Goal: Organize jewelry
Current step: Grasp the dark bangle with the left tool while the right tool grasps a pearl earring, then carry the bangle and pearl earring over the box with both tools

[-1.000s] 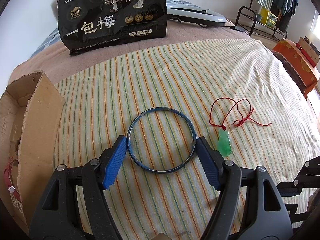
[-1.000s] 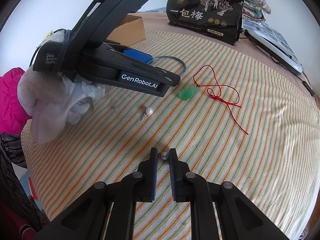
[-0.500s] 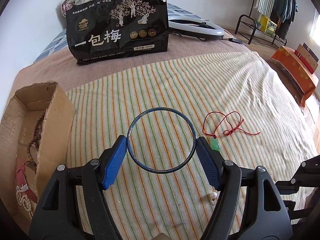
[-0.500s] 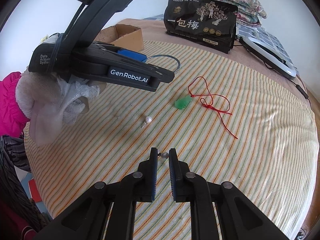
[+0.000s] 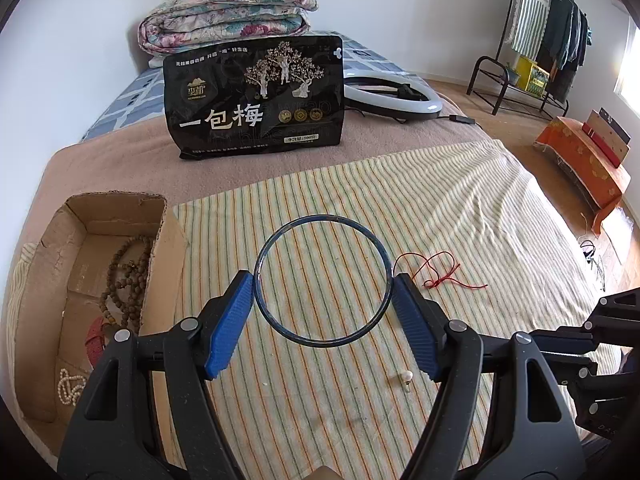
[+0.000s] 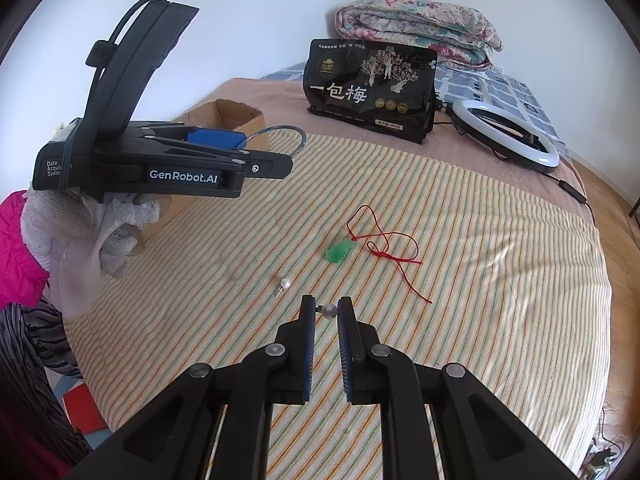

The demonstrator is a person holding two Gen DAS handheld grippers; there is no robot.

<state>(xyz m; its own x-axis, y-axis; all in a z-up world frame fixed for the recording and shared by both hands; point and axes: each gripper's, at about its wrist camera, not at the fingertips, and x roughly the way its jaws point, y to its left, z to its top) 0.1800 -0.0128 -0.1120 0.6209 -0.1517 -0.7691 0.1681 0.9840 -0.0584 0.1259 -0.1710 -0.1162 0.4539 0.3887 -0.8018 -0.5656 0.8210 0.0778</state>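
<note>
My left gripper is shut on a thin blue bangle, its blue pads pressing the ring's two sides, held above the striped cloth. From the right wrist view the same bangle sticks out of the left gripper near the box. My right gripper is shut on a pearl stud earring, lifted off the cloth. A second pearl earring lies on the cloth. A green pendant on a red cord lies beyond it. The cardboard box at left holds wooden beads and other jewelry.
A black snack bag stands at the back of the bed, with a folded quilt behind it and a ring light to its right. A gloved hand holds the left gripper. A clothes rack stands far right.
Both grippers have risen off the cloth, the left carrying the bangle, the right carrying the pearl earring. The box's inside has come into the left wrist view.
</note>
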